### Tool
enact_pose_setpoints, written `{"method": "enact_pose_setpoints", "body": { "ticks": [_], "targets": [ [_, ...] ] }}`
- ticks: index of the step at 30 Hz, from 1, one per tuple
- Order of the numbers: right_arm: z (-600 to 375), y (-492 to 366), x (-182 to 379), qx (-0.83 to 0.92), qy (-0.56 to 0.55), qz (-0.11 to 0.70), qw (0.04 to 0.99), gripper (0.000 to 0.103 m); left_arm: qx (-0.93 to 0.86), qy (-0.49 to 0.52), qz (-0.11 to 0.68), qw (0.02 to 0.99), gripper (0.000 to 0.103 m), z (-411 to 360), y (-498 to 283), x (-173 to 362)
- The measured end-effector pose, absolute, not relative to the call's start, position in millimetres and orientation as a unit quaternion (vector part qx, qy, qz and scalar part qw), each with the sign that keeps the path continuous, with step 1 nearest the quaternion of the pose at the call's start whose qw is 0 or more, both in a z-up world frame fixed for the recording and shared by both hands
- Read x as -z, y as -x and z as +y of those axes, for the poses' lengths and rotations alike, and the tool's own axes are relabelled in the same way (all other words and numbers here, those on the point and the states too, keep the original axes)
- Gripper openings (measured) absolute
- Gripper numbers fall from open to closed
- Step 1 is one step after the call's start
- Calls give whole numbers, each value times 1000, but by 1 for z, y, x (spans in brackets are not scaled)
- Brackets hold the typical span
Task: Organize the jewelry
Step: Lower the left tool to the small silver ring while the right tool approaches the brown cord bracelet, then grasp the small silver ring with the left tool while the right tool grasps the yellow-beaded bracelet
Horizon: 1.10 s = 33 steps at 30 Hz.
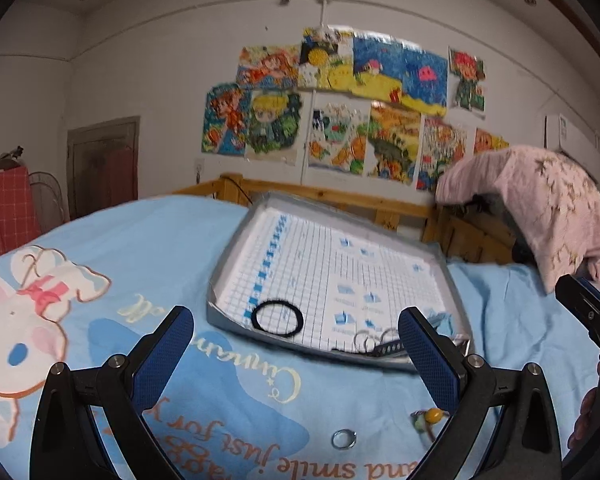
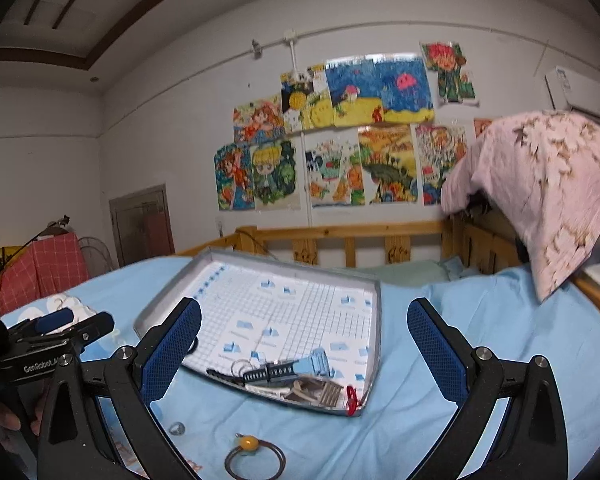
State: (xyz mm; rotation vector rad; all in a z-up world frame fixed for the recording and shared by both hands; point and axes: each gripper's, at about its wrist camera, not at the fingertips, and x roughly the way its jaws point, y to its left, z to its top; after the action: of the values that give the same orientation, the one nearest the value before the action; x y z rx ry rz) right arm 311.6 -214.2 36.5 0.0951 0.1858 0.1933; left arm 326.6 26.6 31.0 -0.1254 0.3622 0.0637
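silver ring (image 1: 344, 439) and brown hair tie with yellow bead (image 2: 247, 443) lie on blue sheet (image 2: 440, 420), nearest. left gripper (image 1: 296, 344) and right gripper (image 2: 304, 344) both gape wide, empty. grey tray (image 2: 374, 344) beyond holds black hair tie (image 1: 277, 318), keyrings, trinkets at its near edge.

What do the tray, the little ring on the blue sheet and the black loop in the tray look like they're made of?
Tray: probably thin metal or grey plastic; dull silvery rim, with a printed grid paper lining.
Ring: seems metal, shiny silver with bright glints.
Black loop: likely a fabric-covered elastic hair tie; matte and slightly fuzzy, no shine.
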Motion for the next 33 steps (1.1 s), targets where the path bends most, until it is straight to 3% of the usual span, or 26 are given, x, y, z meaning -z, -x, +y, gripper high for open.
{"method": "enact_pose_setpoints", "body": {
  "ticks": [13,17,23,33],
  "targets": [
    [-211,-358,28,-151,-52,253,954,99,24,53,307,950,103,24,-359,29],
    [-203,-363,44,-162,-45,285,944,77,36,40,324,945,103,19,-360,41],
    [-204,-365,63,-174,-62,316,931,63,53,32,328,943,102,15,-358,48],
    [-193,-366,72,-196,-52,341,918,40,100,14,346,933,74,6,-355,59]
  ]
}}
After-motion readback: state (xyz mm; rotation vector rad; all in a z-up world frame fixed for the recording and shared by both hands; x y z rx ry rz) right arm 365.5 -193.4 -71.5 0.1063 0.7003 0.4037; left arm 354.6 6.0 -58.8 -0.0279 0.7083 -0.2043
